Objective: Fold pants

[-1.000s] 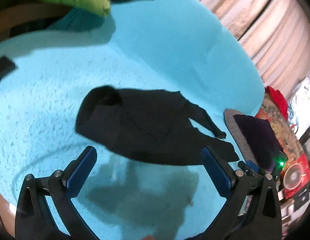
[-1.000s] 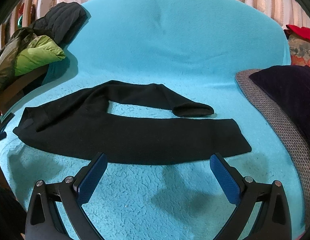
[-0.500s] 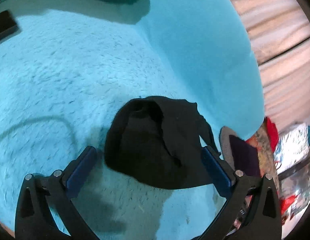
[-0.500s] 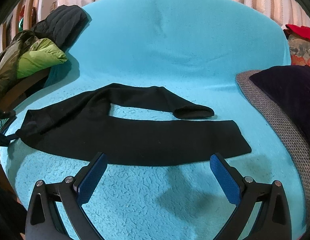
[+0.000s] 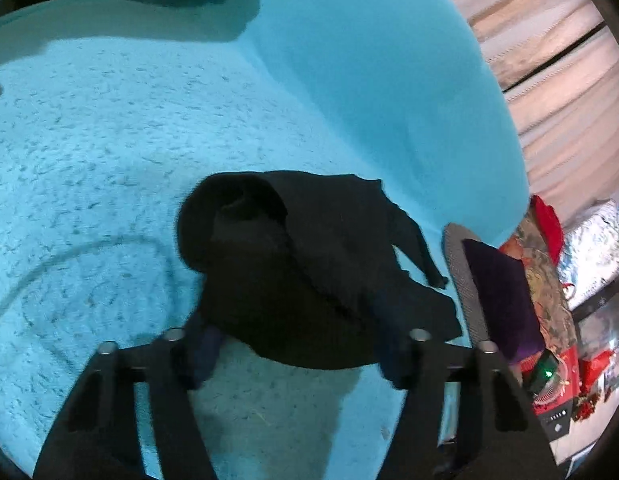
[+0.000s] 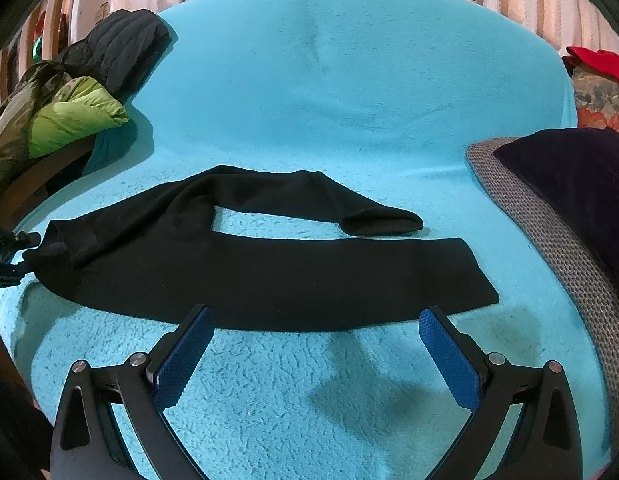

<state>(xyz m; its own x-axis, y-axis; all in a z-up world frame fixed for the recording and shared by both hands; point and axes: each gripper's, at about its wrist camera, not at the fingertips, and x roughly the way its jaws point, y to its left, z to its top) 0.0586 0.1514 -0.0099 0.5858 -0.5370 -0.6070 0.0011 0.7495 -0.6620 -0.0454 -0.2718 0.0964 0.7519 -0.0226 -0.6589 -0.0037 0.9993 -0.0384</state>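
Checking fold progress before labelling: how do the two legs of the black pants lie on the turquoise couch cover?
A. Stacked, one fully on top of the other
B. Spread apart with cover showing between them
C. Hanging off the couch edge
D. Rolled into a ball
B: in the right wrist view the black pants lie flat, with a strip of turquoise couch cover showing between the two legs.

**Pants ahead of both grippers**

The pants [image 6: 269,268] lie on the blanket [image 6: 349,100], just beyond the right gripper [image 6: 315,354], with 2 legs running rightward. Their waist end sits between the closing left gripper's [image 5: 297,344] fingers. A cushion [image 6: 569,208] lies right; jackets [image 6: 69,120] far left.
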